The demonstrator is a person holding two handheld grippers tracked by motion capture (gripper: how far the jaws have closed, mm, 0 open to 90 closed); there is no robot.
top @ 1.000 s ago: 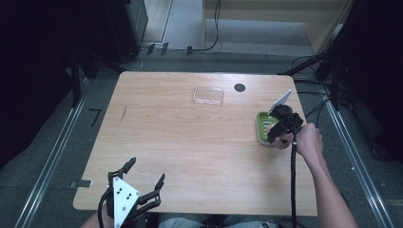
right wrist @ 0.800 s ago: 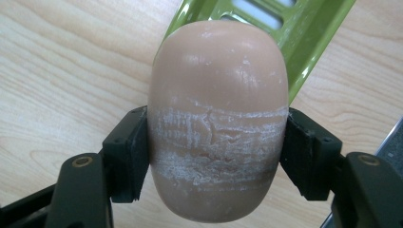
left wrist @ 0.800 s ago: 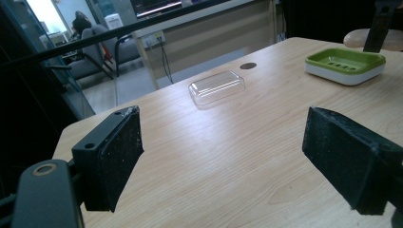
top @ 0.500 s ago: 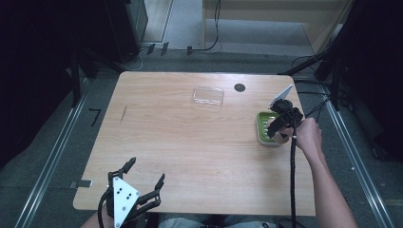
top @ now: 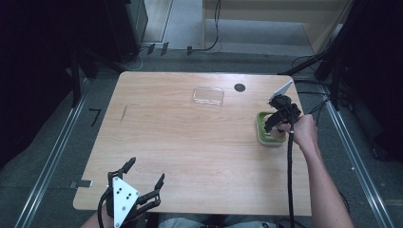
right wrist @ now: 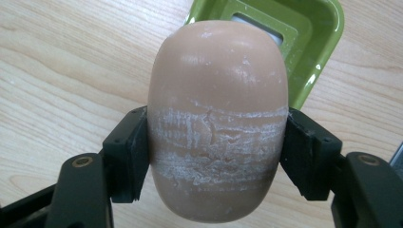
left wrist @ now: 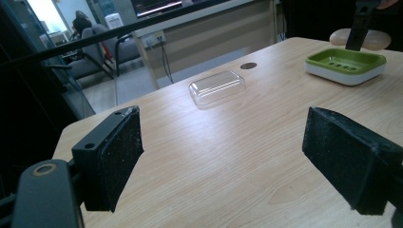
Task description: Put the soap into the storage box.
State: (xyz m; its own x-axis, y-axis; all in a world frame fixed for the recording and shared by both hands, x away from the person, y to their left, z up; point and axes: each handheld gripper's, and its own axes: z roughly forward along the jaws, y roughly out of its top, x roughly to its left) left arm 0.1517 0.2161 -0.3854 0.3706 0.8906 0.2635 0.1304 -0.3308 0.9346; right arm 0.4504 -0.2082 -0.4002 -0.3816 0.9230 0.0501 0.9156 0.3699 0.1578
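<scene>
My right gripper [right wrist: 216, 156] is shut on a beige oval bar of soap [right wrist: 216, 118], its pads pressing on both sides of the bar. Just beyond the soap lies a green soap dish [right wrist: 313, 28] with a white base. In the high view the right gripper [top: 278, 121] hangs over that dish [top: 263, 137] at the table's right edge. The left gripper view shows the soap [left wrist: 375, 40] held above the dish [left wrist: 344, 64]. My left gripper [top: 146, 171] stands open at the front left, nothing between its pads [left wrist: 114, 156].
A clear plastic lid [top: 208, 96] lies upside-up near the table's far middle, also visible as the lid [left wrist: 217, 87] ahead of the left gripper. A small dark round hole [top: 239, 87] sits beside it. The right gripper's cable [top: 290, 180] runs along the forearm.
The right gripper with the soap has shifted only slightly over the dish. The left gripper has kept still.
</scene>
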